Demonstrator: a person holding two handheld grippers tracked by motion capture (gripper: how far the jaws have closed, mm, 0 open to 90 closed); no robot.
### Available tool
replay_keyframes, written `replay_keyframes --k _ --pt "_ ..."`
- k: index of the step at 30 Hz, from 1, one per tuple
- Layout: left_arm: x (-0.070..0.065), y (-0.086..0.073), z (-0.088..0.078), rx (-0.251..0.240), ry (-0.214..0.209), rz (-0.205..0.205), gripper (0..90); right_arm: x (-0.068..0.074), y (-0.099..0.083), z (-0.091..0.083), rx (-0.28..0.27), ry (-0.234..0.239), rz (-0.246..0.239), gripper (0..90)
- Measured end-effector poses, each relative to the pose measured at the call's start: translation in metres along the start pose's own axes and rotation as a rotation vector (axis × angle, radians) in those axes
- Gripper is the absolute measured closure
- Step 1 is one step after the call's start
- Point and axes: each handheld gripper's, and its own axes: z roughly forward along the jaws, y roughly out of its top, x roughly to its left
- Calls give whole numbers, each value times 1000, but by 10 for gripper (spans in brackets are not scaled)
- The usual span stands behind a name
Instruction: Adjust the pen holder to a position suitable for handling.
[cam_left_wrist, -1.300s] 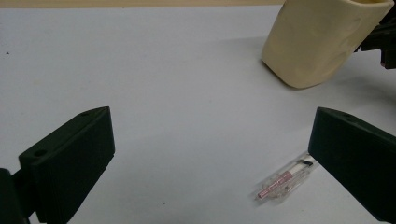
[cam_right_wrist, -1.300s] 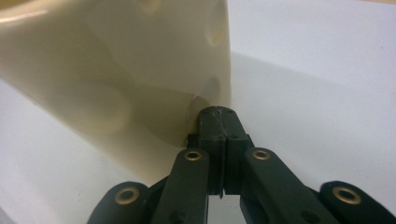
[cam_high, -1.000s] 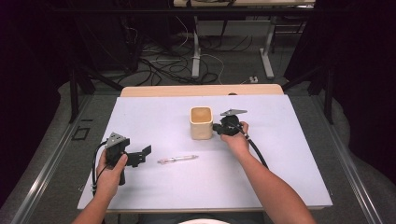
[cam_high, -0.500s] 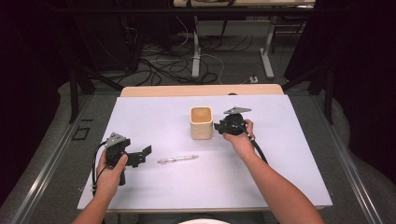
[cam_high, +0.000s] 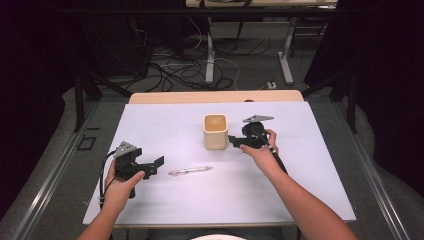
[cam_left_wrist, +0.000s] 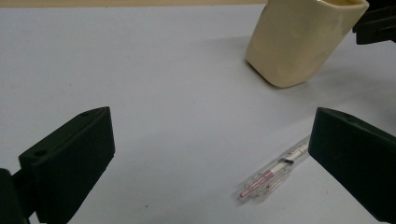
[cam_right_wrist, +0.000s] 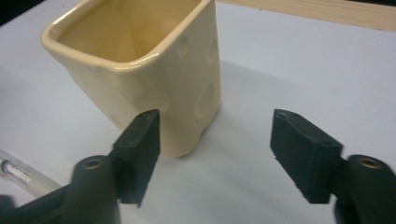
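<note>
High view: right claw (cam_high: 234, 141) newly spread, off the cup (cam_high: 215, 131); left claw (cam_high: 159, 163) spread beside pen (cam_high: 190, 170).

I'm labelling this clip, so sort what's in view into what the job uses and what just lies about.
In use:
- cream cup, upright
- clear pen, lying flat on the table
- right gripper, open beside the cup, its fingers having just spread
- left gripper, open, facing the pen

Lying about:
- white table
- cables on the floor
</note>
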Motion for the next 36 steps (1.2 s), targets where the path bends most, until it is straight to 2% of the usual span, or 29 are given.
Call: replay_keyframes --k 2,6,8,10,14,16,20,23,27,29,30,36 --pt "-2 0 1 7 -4 2 4 2 0 -4 2 -18 -20 261" --pt "-6 2 2 20 -14 12 4 5 0 -14 -5 -48 -16 160" --pt "-9 3 2 27 -27 25 4 6 -2 -18 -19 -55 -21 154" --pt "-13 4 2 32 -35 53 4 7 -3 -23 -32 -53 -20 148" --pt "-20 5 3 51 -22 112 21 6 -8 -34 -54 -50 -20 104" --pt "-23 5 2 37 -35 92 36 5 -10 -41 -59 -45 -16 77" --pt "-24 6 0 49 -35 125 57 2 -18 -52 -68 -32 -12 3" --pt "-26 6 -1 50 -38 128 80 -3 -26 -61 -59 -9 13 0" --pt "-27 7 -2 44 -46 132 95 -7 -32 -68 -65 -8 25 0" --pt "-28 7 -2 41 -48 113 107 -8 -36 -73 -63 -6 27 0" --pt "-28 8 -3 41 -42 129 111 -9 -38 -75 -61 -4 19 0" --pt "-28 10 -6 33 -28 148 128 -9 -50 -84 -37 2 7 0"
